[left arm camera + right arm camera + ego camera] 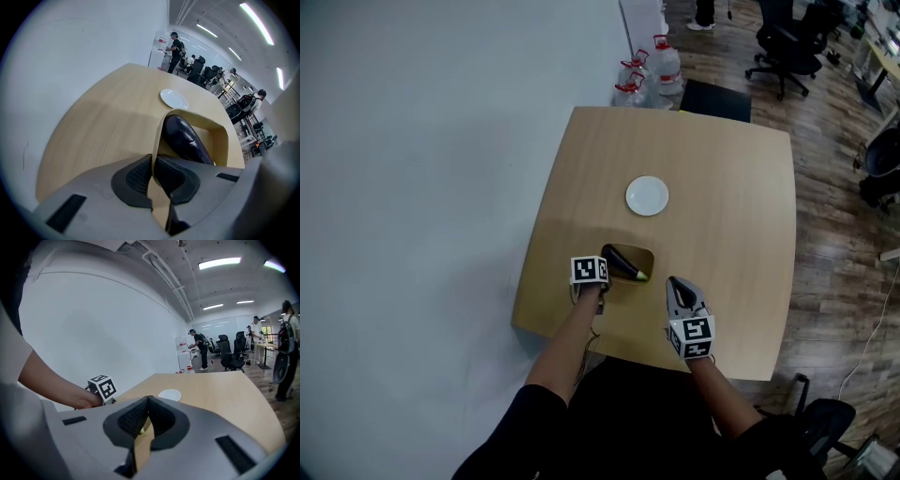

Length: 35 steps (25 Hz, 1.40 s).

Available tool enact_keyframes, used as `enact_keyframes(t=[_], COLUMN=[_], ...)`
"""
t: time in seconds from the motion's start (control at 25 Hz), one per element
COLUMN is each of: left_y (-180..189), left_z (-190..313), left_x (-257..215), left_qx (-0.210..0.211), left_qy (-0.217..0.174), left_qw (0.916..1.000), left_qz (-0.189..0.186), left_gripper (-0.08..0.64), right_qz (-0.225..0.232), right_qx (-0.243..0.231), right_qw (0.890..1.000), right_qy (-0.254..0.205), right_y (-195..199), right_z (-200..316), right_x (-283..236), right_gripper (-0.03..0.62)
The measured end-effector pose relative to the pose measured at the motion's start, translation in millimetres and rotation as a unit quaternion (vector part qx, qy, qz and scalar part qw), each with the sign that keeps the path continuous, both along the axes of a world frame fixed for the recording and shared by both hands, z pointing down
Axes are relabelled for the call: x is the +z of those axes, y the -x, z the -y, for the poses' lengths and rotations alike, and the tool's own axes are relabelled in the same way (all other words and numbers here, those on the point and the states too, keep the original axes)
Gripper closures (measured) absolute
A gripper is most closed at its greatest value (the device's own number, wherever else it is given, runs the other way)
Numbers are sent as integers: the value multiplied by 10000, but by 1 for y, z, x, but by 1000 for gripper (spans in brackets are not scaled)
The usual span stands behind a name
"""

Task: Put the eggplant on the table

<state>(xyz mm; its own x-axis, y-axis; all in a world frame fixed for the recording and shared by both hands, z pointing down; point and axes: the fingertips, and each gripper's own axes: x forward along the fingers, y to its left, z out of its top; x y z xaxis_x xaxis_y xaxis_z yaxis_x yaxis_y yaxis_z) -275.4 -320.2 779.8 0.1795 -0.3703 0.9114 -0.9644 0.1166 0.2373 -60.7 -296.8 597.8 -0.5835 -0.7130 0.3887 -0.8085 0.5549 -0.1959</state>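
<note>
A dark purple eggplant (pixel 623 265) with a green stem lies in a shallow wooden tray (pixel 645 253) near the front of the light wooden table (pixel 722 169). My left gripper (pixel 598 286) is shut on the tray's thin near rim. In the left gripper view that rim (pixel 158 140) runs between the pads (pixel 136 176), with the eggplant (pixel 185 138) just beyond. My right gripper (pixel 677 284) hovers to the right of the tray, apart from it. Its pads (pixel 133 416) meet with nothing between them.
A white plate (pixel 647 196) sits mid-table behind the tray. Water bottles (pixel 649 75) and a black chair (pixel 717 98) stand past the far edge, by a white wall on the left. Office chairs (pixel 787 42) and people (pixel 199 350) are further back.
</note>
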Motion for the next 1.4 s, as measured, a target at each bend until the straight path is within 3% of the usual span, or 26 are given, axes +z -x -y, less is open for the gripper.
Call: enact_keyframes(t=[0.2,0.48,0.8,1.4], left_y=[6,0,-19,-10], left_z=[37,87,123,105], left_x=[23,52,67,72], left_qx=[-264,-340,150,-203], left_qy=[228,447,622,757], left_qw=[9993,9979,9976,9968], left_qz=[-140,-309,-281,-162], left_gripper=[540,540,540,539], right_qz=[45,39,189,178], right_qx=[377,493,713,905], right_qw=[9993,9987,9971,9956], right_qy=[25,145,197,178], right_y=[1,9,4,-13], right_z=[41,70,86,93], right_x=[0,17,29,32], right_gripper=[532,532,532,532])
